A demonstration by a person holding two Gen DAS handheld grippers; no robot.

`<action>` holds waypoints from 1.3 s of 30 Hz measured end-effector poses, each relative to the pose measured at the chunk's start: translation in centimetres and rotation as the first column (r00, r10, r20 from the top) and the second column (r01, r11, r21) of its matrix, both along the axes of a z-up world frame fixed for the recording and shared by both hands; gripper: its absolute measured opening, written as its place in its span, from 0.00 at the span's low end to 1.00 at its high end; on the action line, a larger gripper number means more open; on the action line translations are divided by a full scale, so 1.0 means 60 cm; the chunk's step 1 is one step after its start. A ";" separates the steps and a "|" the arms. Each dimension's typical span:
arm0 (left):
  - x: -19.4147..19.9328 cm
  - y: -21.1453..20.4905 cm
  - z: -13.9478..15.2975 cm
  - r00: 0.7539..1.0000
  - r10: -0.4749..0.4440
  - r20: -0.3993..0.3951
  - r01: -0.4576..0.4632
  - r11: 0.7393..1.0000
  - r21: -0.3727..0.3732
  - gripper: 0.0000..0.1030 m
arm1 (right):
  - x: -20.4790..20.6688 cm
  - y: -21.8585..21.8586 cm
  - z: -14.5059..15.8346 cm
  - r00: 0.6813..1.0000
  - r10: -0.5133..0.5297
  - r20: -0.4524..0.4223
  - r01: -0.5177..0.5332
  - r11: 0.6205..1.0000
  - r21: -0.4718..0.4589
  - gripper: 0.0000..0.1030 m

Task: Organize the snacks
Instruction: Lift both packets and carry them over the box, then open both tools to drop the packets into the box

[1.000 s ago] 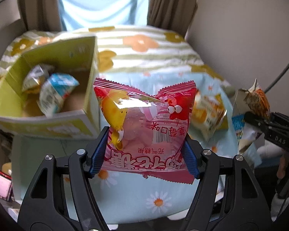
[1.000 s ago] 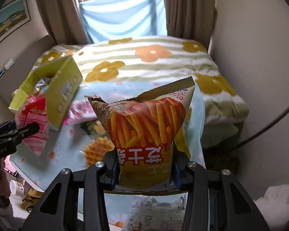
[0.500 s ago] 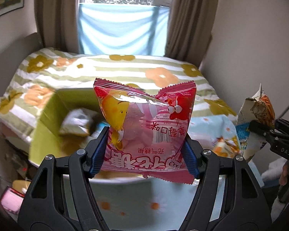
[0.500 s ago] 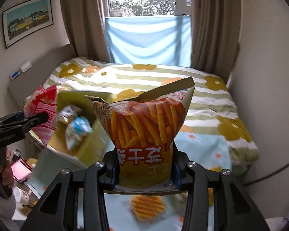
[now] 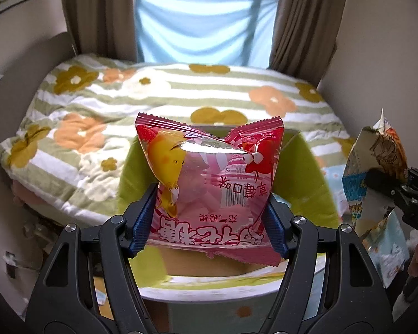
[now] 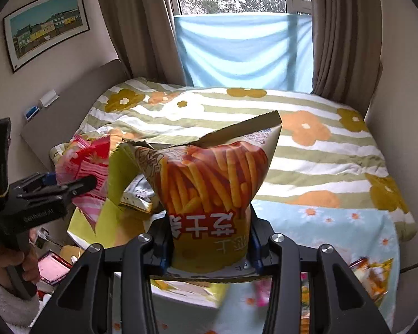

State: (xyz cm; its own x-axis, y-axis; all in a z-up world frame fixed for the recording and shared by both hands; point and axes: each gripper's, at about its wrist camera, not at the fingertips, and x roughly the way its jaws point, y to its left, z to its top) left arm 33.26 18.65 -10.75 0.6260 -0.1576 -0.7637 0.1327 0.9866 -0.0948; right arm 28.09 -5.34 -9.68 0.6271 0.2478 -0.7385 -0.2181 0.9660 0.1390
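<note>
My left gripper [image 5: 210,222] is shut on a pink marshmallow bag [image 5: 211,183], held upright in the air above the open yellow-green cardboard box [image 5: 301,183]. The same pink marshmallow bag [image 6: 83,164] shows at the left of the right wrist view. My right gripper [image 6: 209,239] is shut on an orange potato-stick bag [image 6: 209,183], held upright just right of the box [image 6: 117,178]. The same potato-stick bag [image 5: 376,167] shows at the right edge of the left wrist view. A silver snack pack [image 6: 139,192] lies inside the box.
The box stands on a light-blue daisy cloth [image 6: 334,228] with more snack packs [image 6: 373,272] at its right. Behind is a bed with a striped flower quilt [image 5: 153,83], curtains and a window. A person's hand [image 6: 2,258] holds the left gripper.
Both grippers have risen and tilted up with their bags. The box has slid from the left to straight behind the pink bag, and more of the bed and window shows.
</note>
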 end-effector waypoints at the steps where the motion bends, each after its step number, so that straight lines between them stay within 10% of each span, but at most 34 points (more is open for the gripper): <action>1: 0.004 0.008 -0.011 1.000 -0.005 -0.012 0.005 1.000 0.003 0.64 | 0.004 0.013 -0.005 1.000 -0.007 -0.009 0.007 1.000 0.004 0.39; 10: 0.026 0.020 -0.108 0.986 -0.101 -0.132 0.108 0.993 0.048 0.68 | 0.018 0.083 -0.058 0.994 -0.036 -0.100 0.036 0.999 -0.008 0.39; 14: 0.018 0.005 -0.124 0.978 -0.151 -0.141 0.161 0.985 0.062 1.00 | 0.022 0.086 -0.074 0.991 -0.047 -0.129 0.046 0.999 -0.016 0.39; 33: -0.018 0.022 -0.093 0.990 -0.094 -0.105 0.102 0.992 0.078 1.00 | 0.028 0.095 -0.105 0.980 -0.044 -0.195 0.047 0.999 0.009 0.40; 35: -0.020 0.023 -0.091 0.990 -0.090 -0.105 0.098 0.992 0.077 1.00 | 0.029 0.097 -0.109 0.980 -0.041 -0.196 0.044 0.999 0.012 0.50; 37: -0.021 0.024 -0.089 0.991 -0.086 -0.103 0.094 0.993 0.076 1.00 | 0.028 0.100 -0.112 0.983 -0.050 -0.177 0.051 0.999 0.002 0.94; 39: -0.023 0.025 -0.088 0.991 -0.084 -0.101 0.092 0.993 0.076 1.00 | 0.022 0.101 -0.114 0.987 -0.048 -0.156 0.050 0.999 0.010 1.00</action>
